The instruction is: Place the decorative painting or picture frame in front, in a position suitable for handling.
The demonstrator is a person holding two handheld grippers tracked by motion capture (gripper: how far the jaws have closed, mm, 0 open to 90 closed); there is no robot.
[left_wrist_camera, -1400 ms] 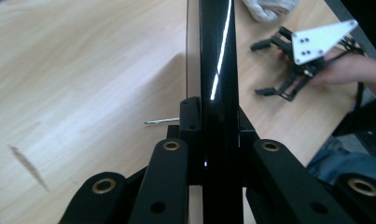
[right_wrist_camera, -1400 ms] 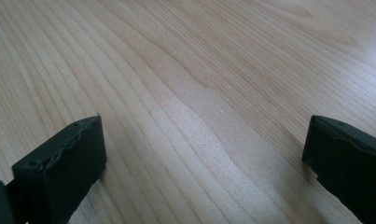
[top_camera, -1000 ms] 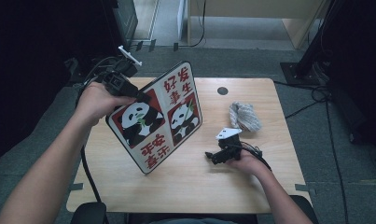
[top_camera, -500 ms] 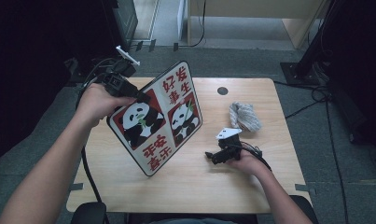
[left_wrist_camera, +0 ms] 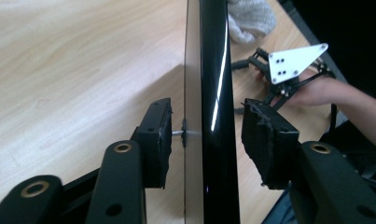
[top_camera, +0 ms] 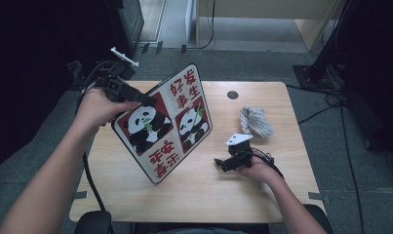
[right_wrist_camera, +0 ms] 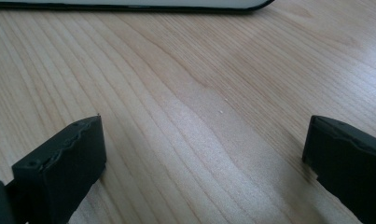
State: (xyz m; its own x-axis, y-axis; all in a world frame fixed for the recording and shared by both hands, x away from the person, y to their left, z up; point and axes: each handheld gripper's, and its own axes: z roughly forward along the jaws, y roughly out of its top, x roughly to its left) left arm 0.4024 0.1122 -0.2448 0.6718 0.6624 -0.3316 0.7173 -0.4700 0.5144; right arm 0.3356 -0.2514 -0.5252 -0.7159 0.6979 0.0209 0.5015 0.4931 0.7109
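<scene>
A flat board (top_camera: 169, 126) printed with two pandas and red characters stands tilted on one corner on the wooden table (top_camera: 282, 195). My left gripper (top_camera: 144, 100) is at its upper left edge. In the left gripper view the board's dark edge (left_wrist_camera: 213, 70) runs between the pads of that gripper (left_wrist_camera: 206, 123). The jaws have just been opening, and a gap shows on each side of the edge. My right gripper (top_camera: 221, 163) rests on the table to the right of the board, open with bare wood between its fingers (right_wrist_camera: 204, 140). The board's lower edge (right_wrist_camera: 129, 5) lies ahead of it.
A crumpled grey-white cloth (top_camera: 256, 122) lies at the table's right rear. A round cable hole (top_camera: 232, 94) sits near the back edge. Cables trail over the floor at right, and dark furniture stands to the left.
</scene>
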